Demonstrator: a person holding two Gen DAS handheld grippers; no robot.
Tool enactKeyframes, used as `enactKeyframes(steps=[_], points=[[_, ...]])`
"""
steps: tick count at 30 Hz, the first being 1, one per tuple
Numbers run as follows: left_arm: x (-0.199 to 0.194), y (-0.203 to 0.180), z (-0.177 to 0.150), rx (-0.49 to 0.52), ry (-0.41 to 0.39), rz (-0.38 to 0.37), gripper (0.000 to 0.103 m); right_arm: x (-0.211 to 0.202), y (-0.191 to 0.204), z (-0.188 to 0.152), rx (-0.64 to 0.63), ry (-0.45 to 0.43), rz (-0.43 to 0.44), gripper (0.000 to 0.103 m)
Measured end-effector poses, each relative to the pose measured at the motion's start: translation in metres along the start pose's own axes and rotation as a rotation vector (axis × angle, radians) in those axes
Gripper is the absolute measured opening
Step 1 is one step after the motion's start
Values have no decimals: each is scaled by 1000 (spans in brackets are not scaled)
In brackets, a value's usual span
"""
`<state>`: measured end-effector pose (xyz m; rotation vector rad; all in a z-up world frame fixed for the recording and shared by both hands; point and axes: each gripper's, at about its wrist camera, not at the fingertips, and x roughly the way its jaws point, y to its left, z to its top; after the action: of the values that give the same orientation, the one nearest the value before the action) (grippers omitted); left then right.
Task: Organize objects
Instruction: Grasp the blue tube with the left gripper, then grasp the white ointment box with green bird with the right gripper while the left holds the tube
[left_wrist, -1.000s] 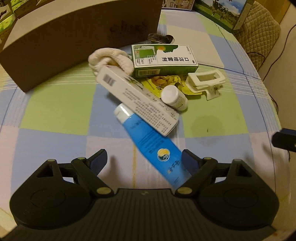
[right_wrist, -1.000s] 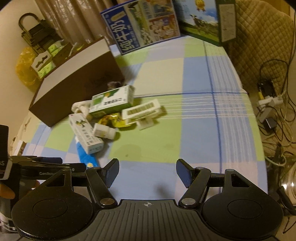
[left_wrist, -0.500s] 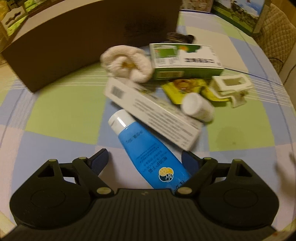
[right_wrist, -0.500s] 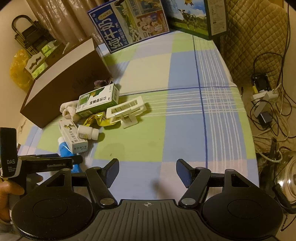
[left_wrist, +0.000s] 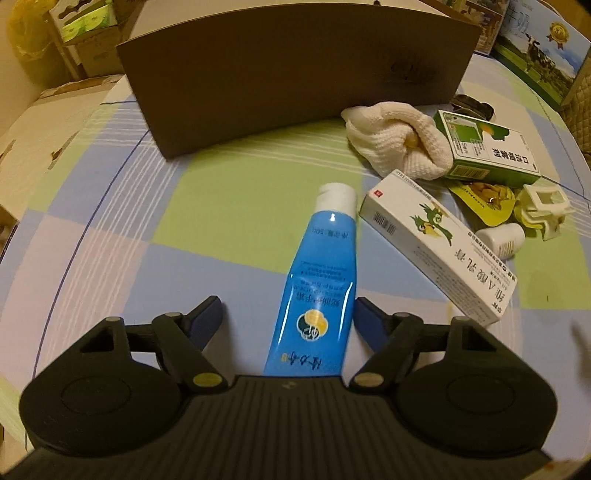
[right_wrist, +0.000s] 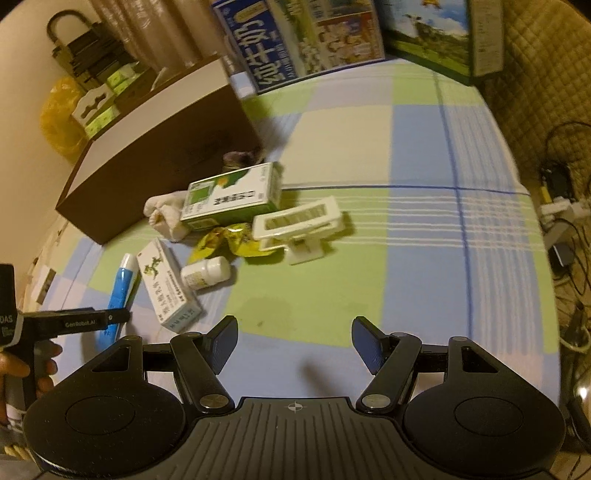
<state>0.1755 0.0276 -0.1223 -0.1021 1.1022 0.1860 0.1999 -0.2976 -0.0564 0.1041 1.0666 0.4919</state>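
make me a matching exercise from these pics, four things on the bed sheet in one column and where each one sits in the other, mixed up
Things:
1. blue tube
2. white bottle
3. white cloth
4. white clip

Places:
A. lying on its side next to the long white box
B. bunched up between the brown box and the green box
C. between the open fingers of the left gripper
D. at the right end of the pile, beside the yellow packet

Pairs: 1-C, 2-A, 3-B, 4-D
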Motion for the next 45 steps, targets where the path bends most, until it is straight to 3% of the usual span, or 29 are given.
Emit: enactKeyframes(steps=[8,16,24,29,35,42,45], points=[[13,-16,22,73,-15,-25,72,20,35,17,-73,8,34,66],[11,-12,32,120,-28,-66,33,33,64,29,-124,-2,53,66],[5,23,24,65,-20,-39,33,57,94,33,-226,-2,106,66],[1,47,17,17,-15,-20,33,83,115,32,-354,2,142,65],[-2,65,12,-9,-8,-13,33,123,137,30,-515,36,100,56],[-8,70,10,-4,8,-4,33,157,150,21,-584,120,83,48],[-7,69,10,7,12,-3,33,160,153,16,-605,106,68,45]])
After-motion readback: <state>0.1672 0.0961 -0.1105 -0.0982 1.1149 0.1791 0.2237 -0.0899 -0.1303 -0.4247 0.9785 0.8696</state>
